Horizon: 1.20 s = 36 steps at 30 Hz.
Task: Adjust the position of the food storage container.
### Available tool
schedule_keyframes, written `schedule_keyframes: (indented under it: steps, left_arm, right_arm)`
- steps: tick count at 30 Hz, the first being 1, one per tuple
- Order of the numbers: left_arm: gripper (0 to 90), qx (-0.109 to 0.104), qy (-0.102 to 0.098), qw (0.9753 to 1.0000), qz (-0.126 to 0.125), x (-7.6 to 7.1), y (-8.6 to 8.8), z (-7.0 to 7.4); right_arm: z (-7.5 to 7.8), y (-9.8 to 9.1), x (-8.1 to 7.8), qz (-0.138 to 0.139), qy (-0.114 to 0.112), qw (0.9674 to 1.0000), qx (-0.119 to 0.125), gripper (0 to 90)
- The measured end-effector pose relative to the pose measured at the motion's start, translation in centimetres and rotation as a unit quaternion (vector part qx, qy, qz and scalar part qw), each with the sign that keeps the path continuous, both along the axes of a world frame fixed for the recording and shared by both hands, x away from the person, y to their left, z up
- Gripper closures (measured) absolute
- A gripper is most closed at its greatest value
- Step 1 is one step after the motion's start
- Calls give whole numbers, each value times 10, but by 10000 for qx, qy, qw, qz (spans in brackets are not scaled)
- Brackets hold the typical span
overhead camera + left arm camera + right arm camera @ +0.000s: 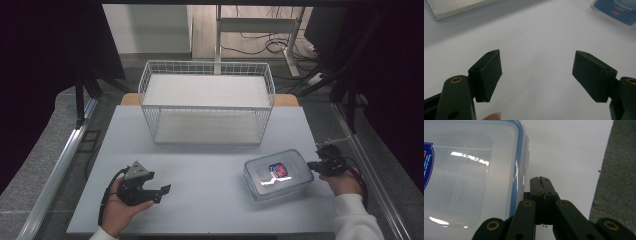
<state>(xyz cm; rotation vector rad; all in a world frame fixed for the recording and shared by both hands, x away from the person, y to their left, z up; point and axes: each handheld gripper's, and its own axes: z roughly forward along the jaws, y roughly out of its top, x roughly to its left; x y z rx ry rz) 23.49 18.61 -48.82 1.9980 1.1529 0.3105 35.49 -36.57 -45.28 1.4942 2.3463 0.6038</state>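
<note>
No words or numbers can be read anywhere. The clear container (278, 173) carries a blue, red and white label (280, 170) on its lid, but its print is too small and blurred, perhaps a brand mark.

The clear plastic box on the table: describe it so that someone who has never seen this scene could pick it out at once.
Start at the pale table, where a white wire basket stands at the far side. Nearer the person and to the right lies the clear plastic box, beside the right gripper. It alone is see-through, with a blue-edged lid and a red and blue label.
</note>
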Motion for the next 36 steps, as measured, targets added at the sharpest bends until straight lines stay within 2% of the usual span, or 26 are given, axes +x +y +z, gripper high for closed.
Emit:
schedule_keyframes:
  steps: [11,18,21,27,36]
  left_arm:
    - [232,-29,-5,10000,44,1,3,0]
    - [232,-43,-16,10000,52,1,5,1]
    - [232,-55,-14,10000,60,1,7,2]
    - [232,-95,-14,9999,89,1,9,2]
    - [231,-112,-3,9998,170,3,15,2]
  right_arm:
    - [0,30,-13,540,269,9981,98,889]
    - [-2,56,-23,841,271,9960,89,889]
    - [-2,68,-29,1036,313,9941,115,889]
    - [-5,84,-39,1229,320,9919,85,889]
    - [-9,109,-47,1651,411,9852,194,888]
